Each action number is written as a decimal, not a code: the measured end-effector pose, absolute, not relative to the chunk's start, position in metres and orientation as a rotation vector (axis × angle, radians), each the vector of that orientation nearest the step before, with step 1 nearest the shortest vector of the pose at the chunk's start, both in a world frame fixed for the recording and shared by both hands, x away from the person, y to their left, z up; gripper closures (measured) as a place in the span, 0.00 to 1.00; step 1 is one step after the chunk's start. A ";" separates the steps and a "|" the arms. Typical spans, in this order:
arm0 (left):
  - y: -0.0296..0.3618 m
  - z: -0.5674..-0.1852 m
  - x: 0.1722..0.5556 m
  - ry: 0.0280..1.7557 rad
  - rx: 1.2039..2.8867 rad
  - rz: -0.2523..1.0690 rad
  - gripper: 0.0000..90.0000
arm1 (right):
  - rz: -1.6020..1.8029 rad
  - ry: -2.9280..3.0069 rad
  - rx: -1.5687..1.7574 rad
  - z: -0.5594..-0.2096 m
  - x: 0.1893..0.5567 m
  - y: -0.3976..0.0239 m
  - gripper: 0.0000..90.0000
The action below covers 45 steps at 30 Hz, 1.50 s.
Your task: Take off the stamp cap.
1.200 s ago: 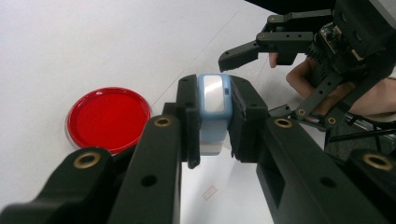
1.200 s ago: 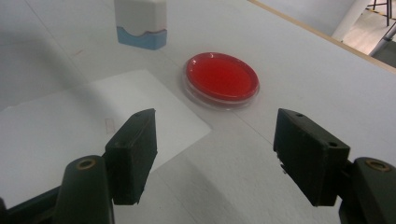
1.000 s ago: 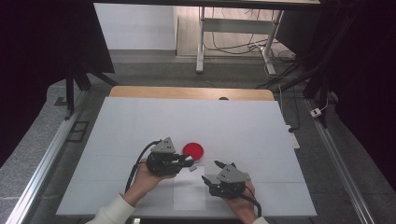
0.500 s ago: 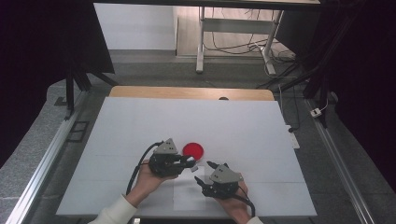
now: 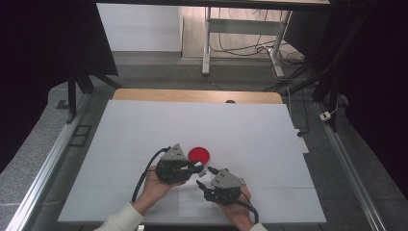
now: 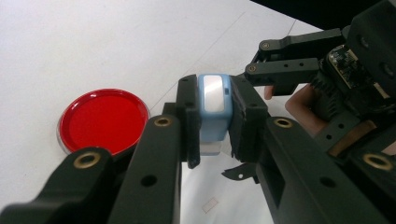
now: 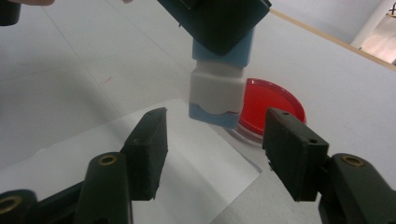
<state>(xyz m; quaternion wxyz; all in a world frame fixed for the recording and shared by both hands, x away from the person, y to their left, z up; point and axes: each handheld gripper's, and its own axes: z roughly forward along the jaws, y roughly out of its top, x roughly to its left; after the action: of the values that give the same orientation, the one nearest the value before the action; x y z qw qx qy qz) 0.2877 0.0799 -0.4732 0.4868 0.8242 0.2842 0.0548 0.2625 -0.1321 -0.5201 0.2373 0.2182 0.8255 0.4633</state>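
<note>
My left gripper [image 6: 215, 122] is shut on a small light-blue and white block [image 6: 214, 103], clamped by its blue upper part. In the right gripper view the block [image 7: 218, 88] hangs out of the left gripper [image 7: 219, 18], white and blue end downward. My right gripper [image 7: 212, 144] faces it from below. Its jaws have just been closing; the block lies ahead of the gap and the pads do not touch it. A red round dish [image 5: 199, 154] lies flat on the table behind both grippers [image 5: 198, 167] [image 5: 204, 178].
A white paper sheet [image 7: 187, 177] lies on the white table [image 5: 144, 130] under the grippers, near the front edge. A wooden strip [image 5: 192, 95] runs along the far edge. Metal rails flank both sides of the table.
The right gripper has edged left toward the left gripper and its jaws have narrowed. The left gripper has stayed put with the block.
</note>
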 end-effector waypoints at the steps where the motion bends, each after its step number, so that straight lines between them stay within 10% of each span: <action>1: 0.080 -0.473 0.288 0.691 2.006 0.135 0.84 | 1.265 2.260 0.606 -0.520 0.263 -0.132 0.46; 45: 0.076 -0.478 0.285 0.710 1.980 0.174 0.84 | 1.201 2.208 0.649 -0.522 0.262 -0.121 0.70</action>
<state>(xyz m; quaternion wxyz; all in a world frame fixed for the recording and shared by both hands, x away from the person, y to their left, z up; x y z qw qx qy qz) 0.2853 0.0755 -0.4777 0.4928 0.8163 0.2926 0.0719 0.2618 -0.1214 -0.5215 0.2693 0.2409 0.8192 0.4453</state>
